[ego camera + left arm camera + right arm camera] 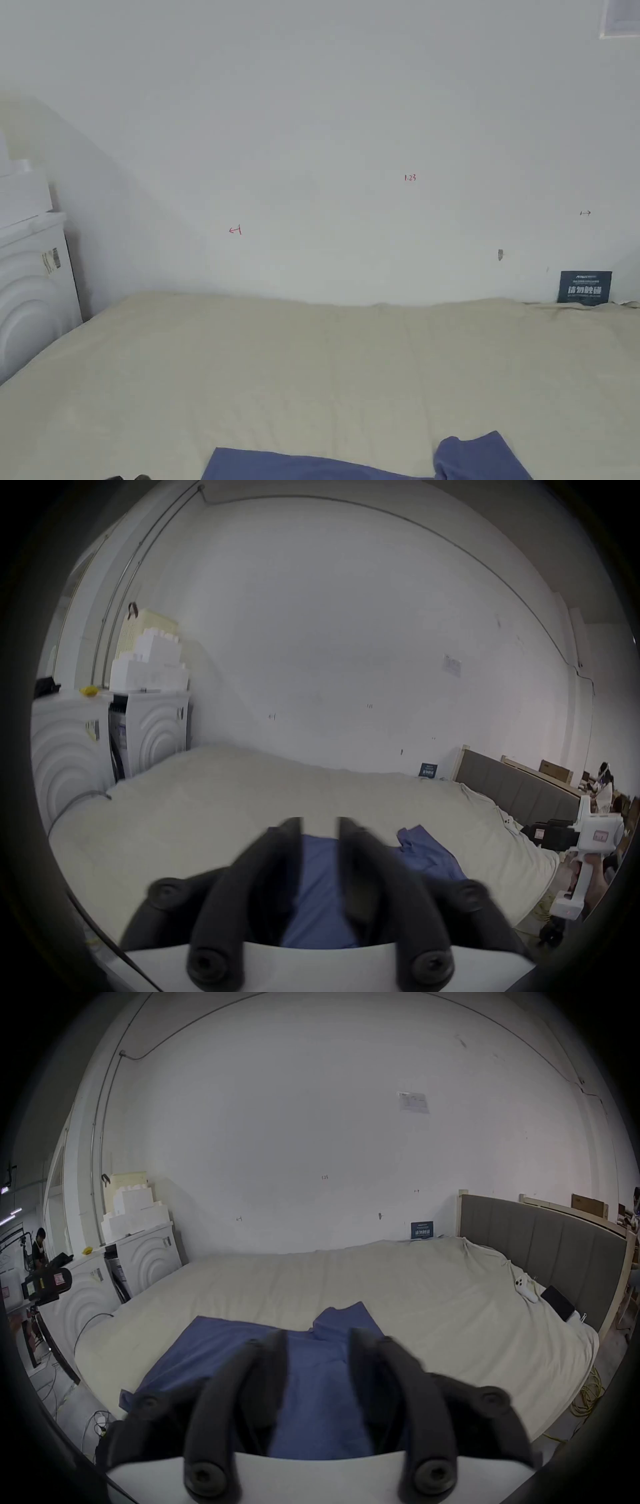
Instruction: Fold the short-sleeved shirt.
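so the blue short-sleeved cotton shirt [242,1359] is lying flat near the front edge of the cream-sheeted bed [381,1286]; long axis runs left-right across it, one sleeve poking up at the right end; both the left gripper [320,826] and right gripper [318,1338] hover over it, jaws parted, gripping nothing; right one looks closer to that sleeve, I'd say it goes first
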Motion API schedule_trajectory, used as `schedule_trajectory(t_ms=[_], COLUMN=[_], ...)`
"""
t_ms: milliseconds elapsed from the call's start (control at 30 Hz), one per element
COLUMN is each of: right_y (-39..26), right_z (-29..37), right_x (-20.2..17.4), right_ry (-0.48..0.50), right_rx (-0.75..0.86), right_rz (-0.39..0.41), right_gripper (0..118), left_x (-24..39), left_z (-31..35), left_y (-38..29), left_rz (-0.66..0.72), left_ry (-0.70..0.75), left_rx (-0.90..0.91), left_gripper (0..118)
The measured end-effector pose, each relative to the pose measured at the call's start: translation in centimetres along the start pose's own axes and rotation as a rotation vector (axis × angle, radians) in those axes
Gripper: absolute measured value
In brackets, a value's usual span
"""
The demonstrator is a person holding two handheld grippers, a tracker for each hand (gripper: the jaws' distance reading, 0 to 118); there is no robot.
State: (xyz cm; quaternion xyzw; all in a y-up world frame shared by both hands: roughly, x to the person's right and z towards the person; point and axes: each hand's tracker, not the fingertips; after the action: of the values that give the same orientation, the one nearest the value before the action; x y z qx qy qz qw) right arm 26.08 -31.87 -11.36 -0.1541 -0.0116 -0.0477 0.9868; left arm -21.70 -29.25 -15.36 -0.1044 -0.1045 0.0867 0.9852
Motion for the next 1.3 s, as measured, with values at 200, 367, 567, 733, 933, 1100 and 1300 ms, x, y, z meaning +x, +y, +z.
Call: schedule_trajectory(t_ms=[200,367,567,733,933,1100,1300], right_y=[-1.6,-1.8,-2.4,-2.8,-3.5,-4.5,-5.3], right_z=[-0.2,-0.1,-0.4,-0.8,-0.3,-0.8,-1.3], right_x=[0.0,-0.1,0.3,0.3,0.0,-0.1,-0.7], right_ry=[-0.007,-0.016,0.002,0.002,0.019,0.023,0.034], right_rx=[-0.047,-0.072,-0.081,-0.109,-0.133,-0.192,-0.230], right_rz=[-0.040,-0.028,-0.074,-0.078,-0.069,-0.076,-0.077], right_gripper=[4,4,4,4,4,4,4], left_x=[-0.5,-0.3,-2.1,-2.7,-6.9,-10.8,-12.7], left_z=[-0.2,0.3,0.1,0.4,-1.0,-2.9,-5.0], left_y=[-2.1,-3.1,-4.0,-4.8,-7.9,-11.9,-16.1], left_rz=[0.113,0.008,0.027,0.016,0.022,0.030,0.019], left_ry=[-0.042,-0.013,0.034,0.046,0.143,0.187,0.100], left_rx=[-0.076,-0.069,-0.132,-0.154,-0.303,-0.459,-0.590], left_gripper=[1,1,1,1,32,59,60])
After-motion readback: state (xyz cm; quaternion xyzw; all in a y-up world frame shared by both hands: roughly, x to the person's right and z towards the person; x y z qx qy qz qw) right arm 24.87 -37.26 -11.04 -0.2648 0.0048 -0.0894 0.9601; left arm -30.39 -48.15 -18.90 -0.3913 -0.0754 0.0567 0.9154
